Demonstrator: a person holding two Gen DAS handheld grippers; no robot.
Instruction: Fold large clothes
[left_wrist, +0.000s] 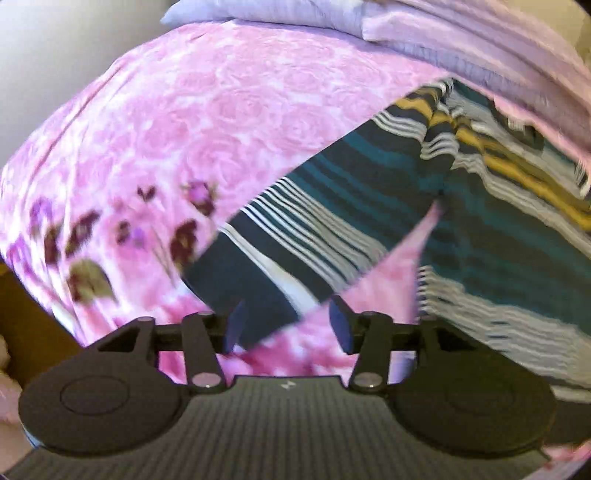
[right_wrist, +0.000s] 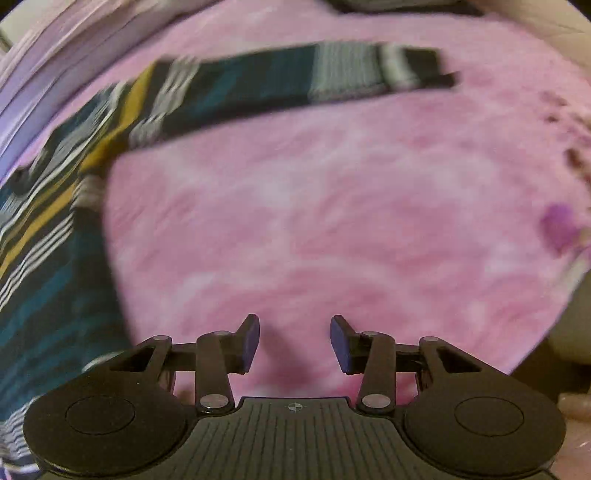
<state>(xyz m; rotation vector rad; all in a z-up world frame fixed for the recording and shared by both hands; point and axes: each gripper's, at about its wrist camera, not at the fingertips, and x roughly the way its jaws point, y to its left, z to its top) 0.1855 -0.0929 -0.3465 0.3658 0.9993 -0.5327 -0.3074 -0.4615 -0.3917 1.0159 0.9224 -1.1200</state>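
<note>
Garment: a striped sweater (left_wrist: 480, 206) in dark navy, teal, white, grey and mustard lies spread on the bed; in the left wrist view it fills the right half of the frame.
Sleeve, left view: one sleeve (left_wrist: 280, 251) runs from centre right down toward the lower middle, its dark cuff end lying between the tool's pads.
Sleeve, right view: the other sleeve (right_wrist: 303, 77) stretches across the upper part of the frame, cuff toward the upper right; the sweater's body sits along the left edge.
Bed cover: a pink rose-patterned bedspread (left_wrist: 207, 122) lies under the garment, with darker flower prints at lower left.
Pillows: lilac pillows (left_wrist: 280, 14) sit at the top of the left view.
Left tool (left_wrist: 286, 325): released, pads apart; whether they touch the cuff cannot be told through the blur.
Right tool (right_wrist: 294, 343): released, pads apart over bare pink bedspread, nothing between them.
</note>
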